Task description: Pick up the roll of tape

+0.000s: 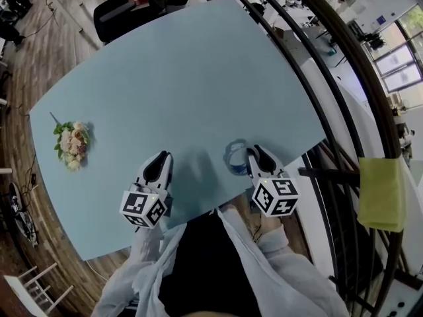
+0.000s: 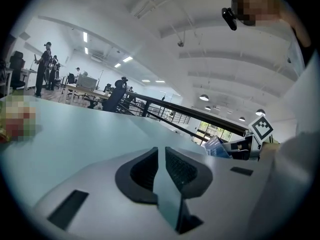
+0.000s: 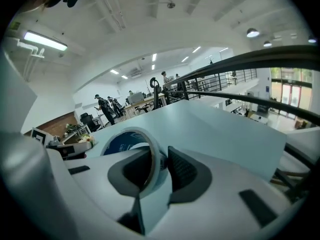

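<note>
The roll of tape (image 1: 232,158), clear with a blue inner core, hangs just above the pale blue table (image 1: 198,78) near its front right edge. My right gripper (image 1: 252,152) is shut on the roll of tape. In the right gripper view one jaw sits inside the ring of the roll (image 3: 125,140) and the other outside, pinching its wall at the right gripper's (image 3: 161,151) tips. My left gripper (image 1: 164,156) hovers to the left of the roll, shut with nothing in it. In the left gripper view the left gripper (image 2: 161,151) shows only a thin slit, and the tape (image 2: 217,146) appears far right.
A small bunch of flowers (image 1: 71,144) lies at the table's left edge. A dark railing (image 1: 344,78) runs along the right side, with a yellow cloth (image 1: 380,193) hung on it. A black office chair (image 1: 125,8) stands beyond the far edge.
</note>
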Available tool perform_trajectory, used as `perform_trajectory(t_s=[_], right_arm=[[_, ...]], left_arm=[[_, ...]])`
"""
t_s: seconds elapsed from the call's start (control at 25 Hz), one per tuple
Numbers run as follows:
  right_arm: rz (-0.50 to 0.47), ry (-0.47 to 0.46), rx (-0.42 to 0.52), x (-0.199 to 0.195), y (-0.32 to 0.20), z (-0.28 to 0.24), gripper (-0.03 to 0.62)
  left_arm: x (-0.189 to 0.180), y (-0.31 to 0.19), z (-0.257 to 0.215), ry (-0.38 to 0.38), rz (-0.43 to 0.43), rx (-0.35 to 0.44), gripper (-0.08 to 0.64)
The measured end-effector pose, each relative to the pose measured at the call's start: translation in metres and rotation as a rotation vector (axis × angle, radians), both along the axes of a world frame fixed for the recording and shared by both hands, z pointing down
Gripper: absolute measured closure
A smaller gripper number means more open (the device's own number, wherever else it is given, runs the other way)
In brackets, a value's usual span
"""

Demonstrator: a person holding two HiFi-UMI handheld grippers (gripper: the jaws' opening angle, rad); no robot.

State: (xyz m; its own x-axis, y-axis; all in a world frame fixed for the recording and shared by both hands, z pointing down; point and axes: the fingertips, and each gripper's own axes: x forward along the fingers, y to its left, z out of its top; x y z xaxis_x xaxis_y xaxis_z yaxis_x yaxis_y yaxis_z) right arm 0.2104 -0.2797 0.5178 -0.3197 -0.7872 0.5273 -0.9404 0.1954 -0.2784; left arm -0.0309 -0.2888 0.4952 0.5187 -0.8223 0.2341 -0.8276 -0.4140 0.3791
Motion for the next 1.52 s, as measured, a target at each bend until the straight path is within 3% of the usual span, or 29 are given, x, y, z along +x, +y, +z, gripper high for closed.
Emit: perform_trajectory(t_s=[0.4, 0.96, 1.52], right_arm=[[0.094, -0.004, 0.135, 0.021, 0.034, -0.042, 0.507], [0.298, 0.004, 0.359, 0.053, 0.109, -0.097, 0.512], [0.393, 0.038, 0.416, 0.058, 0.19, -0.098, 0.518]], left_arm=[[0.008, 0.026, -0.02, -0.011, 0.047, 0.037, 0.502], [0.035, 0.065, -0.061, -0.024, 0.183, 0.144, 0.502], [0.053, 0.108, -0.074, -0.004, 0.309, 0.213, 0.502]])
